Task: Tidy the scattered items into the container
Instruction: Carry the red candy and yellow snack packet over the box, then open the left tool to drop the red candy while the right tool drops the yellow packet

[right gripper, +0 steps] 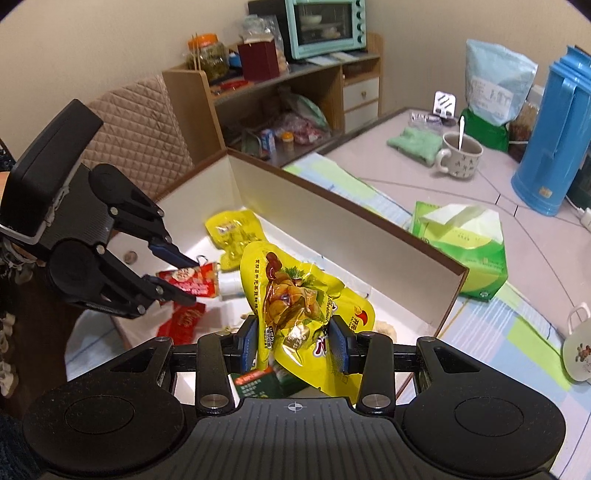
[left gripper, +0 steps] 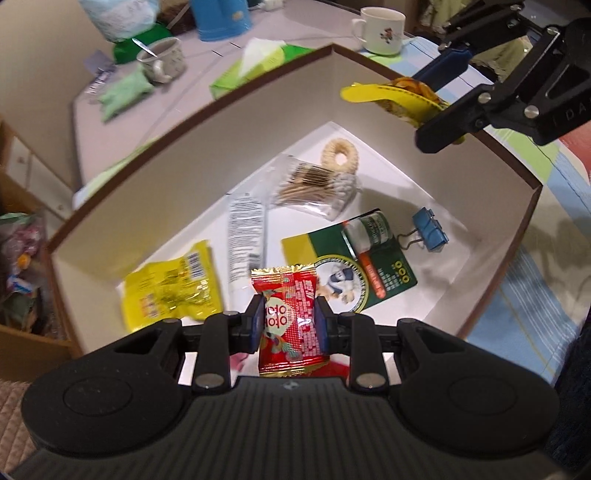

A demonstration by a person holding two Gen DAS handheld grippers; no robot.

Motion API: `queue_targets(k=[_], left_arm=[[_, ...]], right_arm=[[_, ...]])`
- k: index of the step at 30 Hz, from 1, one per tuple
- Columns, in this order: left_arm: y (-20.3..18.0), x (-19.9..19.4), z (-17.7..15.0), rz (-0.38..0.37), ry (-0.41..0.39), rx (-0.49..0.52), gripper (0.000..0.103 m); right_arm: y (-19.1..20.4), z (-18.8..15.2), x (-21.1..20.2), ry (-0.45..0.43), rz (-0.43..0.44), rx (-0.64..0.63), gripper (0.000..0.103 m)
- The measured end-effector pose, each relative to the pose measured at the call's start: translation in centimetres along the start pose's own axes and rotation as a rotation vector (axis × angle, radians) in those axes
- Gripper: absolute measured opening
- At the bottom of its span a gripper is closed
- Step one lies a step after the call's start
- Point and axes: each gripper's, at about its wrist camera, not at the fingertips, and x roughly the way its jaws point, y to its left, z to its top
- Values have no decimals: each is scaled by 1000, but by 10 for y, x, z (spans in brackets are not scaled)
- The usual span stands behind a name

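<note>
My left gripper (left gripper: 289,321) is shut on a red snack packet (left gripper: 286,325) and holds it over the near end of the open box (left gripper: 184,155). In the right wrist view that gripper (right gripper: 186,278) comes in from the left with the red packet (right gripper: 192,282). My right gripper (right gripper: 294,341) is shut on a yellow snack bag (right gripper: 291,299) above the box wall (right gripper: 332,218). In the left wrist view the right gripper (left gripper: 441,96) hangs over the far right rim with the yellow bag (left gripper: 391,94). Inside lie a yellow packet (left gripper: 170,284), a white tube (left gripper: 245,232), cotton swabs (left gripper: 314,182), a ring biscuit (left gripper: 340,155), a green card (left gripper: 354,266) and a blue binder clip (left gripper: 430,230).
On the table beyond the box stand a green tissue pack (right gripper: 465,240), a grey mug with a spoon (right gripper: 460,155), a blue jug (right gripper: 554,136), a white mug (left gripper: 380,31) and a green cloth (right gripper: 415,144). A wooden shelf unit (right gripper: 280,92) with a mint oven (right gripper: 325,26) stands behind.
</note>
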Motion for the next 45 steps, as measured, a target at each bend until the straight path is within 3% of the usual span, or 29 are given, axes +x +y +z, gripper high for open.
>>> queue_targets(k=[6,9,16,27,45], left_arm=[[2,10,0,-9,18,-22,26],[3,16,0,-13,26,-33,33],[6,26,-1,-21,45,-58,33],[6,6,-3,-3,25,-65,33],[20,0,-8,36,23,-82,36]], right_arm=[[-11,4,12,18,-7,-4,40],[-12,4,15,34,-4,-24,40],[-12,2,21,79,4,-89,40],[1,-6,42,241,20,-290,40],[17,17,74,149,35,-327,40]])
